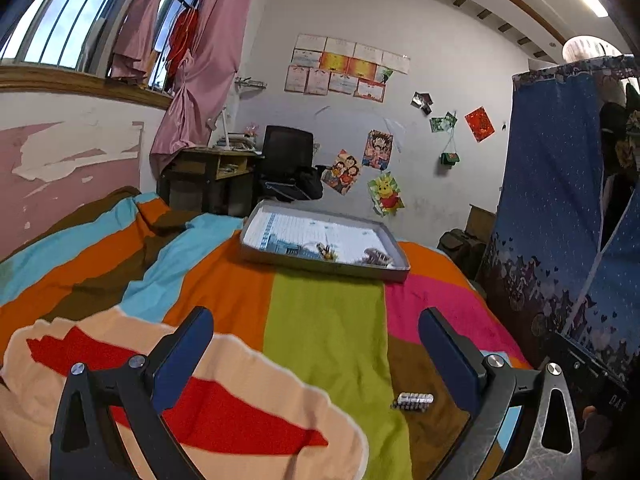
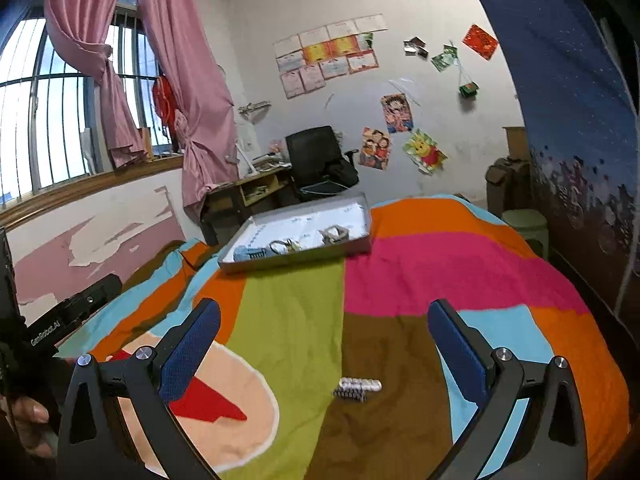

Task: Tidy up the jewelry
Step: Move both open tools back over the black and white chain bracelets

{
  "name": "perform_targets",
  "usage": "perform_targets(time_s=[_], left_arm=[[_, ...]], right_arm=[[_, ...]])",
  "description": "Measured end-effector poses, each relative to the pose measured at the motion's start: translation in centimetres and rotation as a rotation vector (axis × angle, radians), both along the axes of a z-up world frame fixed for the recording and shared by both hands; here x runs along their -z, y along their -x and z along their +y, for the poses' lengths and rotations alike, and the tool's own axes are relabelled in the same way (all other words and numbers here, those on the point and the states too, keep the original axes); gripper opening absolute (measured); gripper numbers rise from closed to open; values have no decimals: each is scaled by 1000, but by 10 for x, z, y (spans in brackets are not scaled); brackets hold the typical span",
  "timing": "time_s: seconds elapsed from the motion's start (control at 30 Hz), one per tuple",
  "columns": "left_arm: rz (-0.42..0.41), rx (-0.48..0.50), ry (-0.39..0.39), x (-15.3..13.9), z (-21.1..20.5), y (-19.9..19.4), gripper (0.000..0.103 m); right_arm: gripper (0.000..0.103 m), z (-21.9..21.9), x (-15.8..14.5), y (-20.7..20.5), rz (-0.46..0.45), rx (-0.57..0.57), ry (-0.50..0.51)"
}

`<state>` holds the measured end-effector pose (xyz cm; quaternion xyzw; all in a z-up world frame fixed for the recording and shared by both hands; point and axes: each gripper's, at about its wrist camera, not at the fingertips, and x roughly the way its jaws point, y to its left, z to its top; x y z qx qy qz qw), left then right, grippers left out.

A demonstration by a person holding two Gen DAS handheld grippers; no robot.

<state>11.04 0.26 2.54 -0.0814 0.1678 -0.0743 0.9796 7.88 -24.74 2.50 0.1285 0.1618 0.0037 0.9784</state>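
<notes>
A silver beaded bracelet (image 1: 413,401) lies on the striped bedspread, close in front of both grippers; it also shows in the right wrist view (image 2: 357,388). A shallow grey tray (image 1: 280,257) sits farther back on the bed, with a gold piece (image 1: 326,252) and a silver piece (image 1: 376,258) inside. In the right wrist view the tray (image 2: 280,262) holds a ring-shaped piece (image 2: 280,247) and a silver band (image 2: 335,234). My left gripper (image 1: 316,338) is open and empty above the bed. My right gripper (image 2: 324,332) is open and empty, the bracelet just below and between its fingers.
The bed carries a multicoloured bedspread (image 1: 320,320). A desk (image 1: 208,176) and a black office chair (image 1: 286,160) stand behind the bed by the window. A blue fabric wardrobe (image 1: 560,200) stands at the right. The left gripper's handle (image 2: 68,316) shows at the left of the right wrist view.
</notes>
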Motion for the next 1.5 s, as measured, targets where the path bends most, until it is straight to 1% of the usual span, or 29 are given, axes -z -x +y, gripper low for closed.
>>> perform_targets(time_s=[0.17,0.3,0.43,0.53,0.8,0.93,1.1,1.2,1.27,1.37,1.43,1.5], left_arm=[[27,-19,5,15,9,7,103],[55,-36,-19,28,12,11,103],[80,-57,-34,35,15,11,103],[102,-75,-22,38,20,6,103],[156,-97,-28,52,20,0,103],[160,-73,-37,55,17,-3,103],[173,11,-64,64,2,-13,103],[194,49,-73,72,-9,-21,103],[208,54,-72,77,-14,-26,103],[231,61,-58,83,-19,-34,103],[241,65,-53,87,-22,-39,103],[252,77,-56,92,-29,-46,103]], right_arm=[[102,8,8,5,34,14,30],[102,13,11,4,61,18,50],[102,16,20,-1,107,13,54],[102,15,26,-5,137,14,49],[102,12,38,-15,207,57,48],[102,8,41,-18,228,71,40],[102,-3,38,-36,274,48,40],[102,-12,36,-50,302,25,67],[102,-19,37,-60,326,25,87],[102,-38,40,-75,351,6,3],[102,-48,42,-84,353,39,-7],[102,-55,46,-90,343,45,-34]])
